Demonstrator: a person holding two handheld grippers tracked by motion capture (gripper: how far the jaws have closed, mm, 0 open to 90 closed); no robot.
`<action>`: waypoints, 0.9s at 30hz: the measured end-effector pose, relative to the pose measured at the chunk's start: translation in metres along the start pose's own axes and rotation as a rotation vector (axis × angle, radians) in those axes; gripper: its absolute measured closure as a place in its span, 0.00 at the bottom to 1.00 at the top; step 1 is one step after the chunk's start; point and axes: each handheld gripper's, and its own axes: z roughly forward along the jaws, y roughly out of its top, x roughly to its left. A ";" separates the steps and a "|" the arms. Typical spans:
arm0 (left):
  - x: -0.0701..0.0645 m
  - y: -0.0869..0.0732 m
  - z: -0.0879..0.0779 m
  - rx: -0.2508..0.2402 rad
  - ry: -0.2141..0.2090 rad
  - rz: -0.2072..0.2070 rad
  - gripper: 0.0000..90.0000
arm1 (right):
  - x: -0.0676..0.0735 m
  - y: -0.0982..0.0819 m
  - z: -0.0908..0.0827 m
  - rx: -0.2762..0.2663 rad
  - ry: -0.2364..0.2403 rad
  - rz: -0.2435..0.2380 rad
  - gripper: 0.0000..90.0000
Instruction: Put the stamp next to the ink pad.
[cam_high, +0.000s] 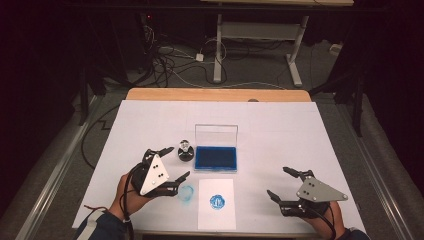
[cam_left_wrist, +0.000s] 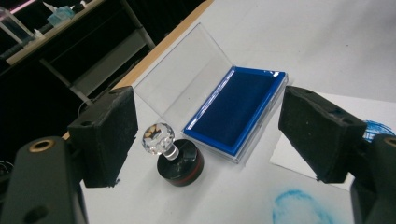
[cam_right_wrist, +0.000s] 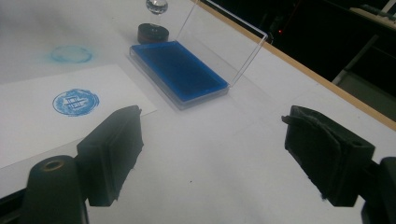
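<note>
As judged from the layout, stamping looks largely complete. White table cover (cam_high: 280, 125) carrying everything, marked with a stray smudged blue ring (cam_high: 186, 192) beside the sheet. White paper sheet (cam_high: 216, 204) near the front edge, bearing one clear round blue imprint (cam_high: 217, 201). Blue ink pad (cam_high: 215, 158) behind it, clear lid (cam_high: 216, 135) raised; closing probably outstanding. Left gripper (cam_high: 168, 163) empty, jaws spread, just short of the stamp. Right gripper (cam_high: 279, 183) likewise spread and empty, well apart. Crystal-knobbed stamp (cam_high: 185, 150) upright, released, just left of the pad.
</note>
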 end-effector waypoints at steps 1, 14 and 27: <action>-0.001 -0.001 -0.001 0.003 0.000 0.001 0.21 | 0.000 0.000 0.000 0.001 -0.001 0.000 0.21; -0.005 -0.026 -0.009 0.037 0.020 -0.019 0.21 | 0.000 -0.001 0.001 0.004 -0.001 -0.001 0.21; -0.008 -0.050 -0.009 0.067 0.024 -0.043 0.21 | -0.002 -0.004 -0.001 0.003 -0.011 0.012 0.21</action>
